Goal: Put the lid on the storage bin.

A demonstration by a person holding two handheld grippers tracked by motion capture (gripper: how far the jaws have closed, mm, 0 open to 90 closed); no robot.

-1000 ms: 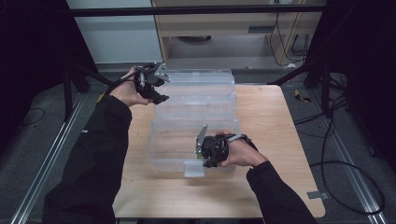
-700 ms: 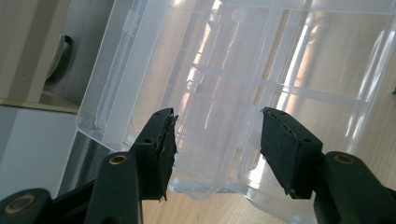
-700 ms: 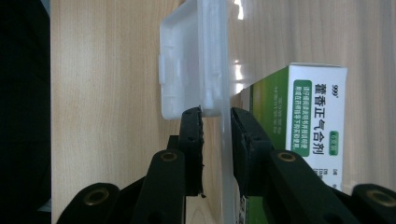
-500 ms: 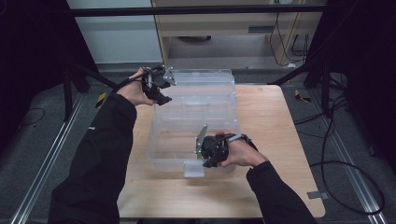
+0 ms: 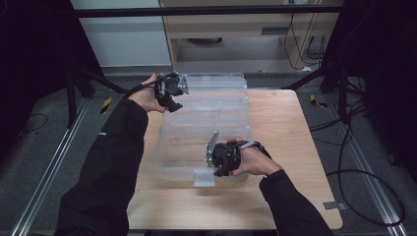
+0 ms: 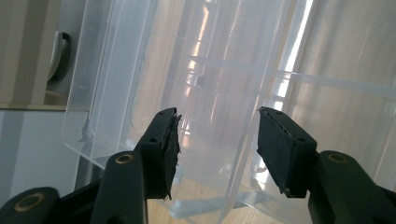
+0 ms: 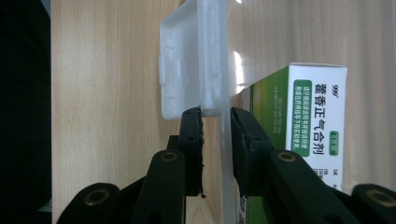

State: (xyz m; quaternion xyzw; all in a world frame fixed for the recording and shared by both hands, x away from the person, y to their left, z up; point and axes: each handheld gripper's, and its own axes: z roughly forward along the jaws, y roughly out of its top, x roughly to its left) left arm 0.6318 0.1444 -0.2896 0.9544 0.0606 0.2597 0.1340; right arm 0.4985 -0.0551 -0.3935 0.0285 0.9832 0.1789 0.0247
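Wooden table, "999" green-white box

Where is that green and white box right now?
In the right gripper view, the green and white box lies inside the clear plastic bin, just behind the wall pinched by the right claw.

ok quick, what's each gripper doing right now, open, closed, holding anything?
Left gripper: open, jaws just been closing, around the clear box lid's edge, not pressing it.
Right gripper: closed on the clear box's front wall, by the latch.
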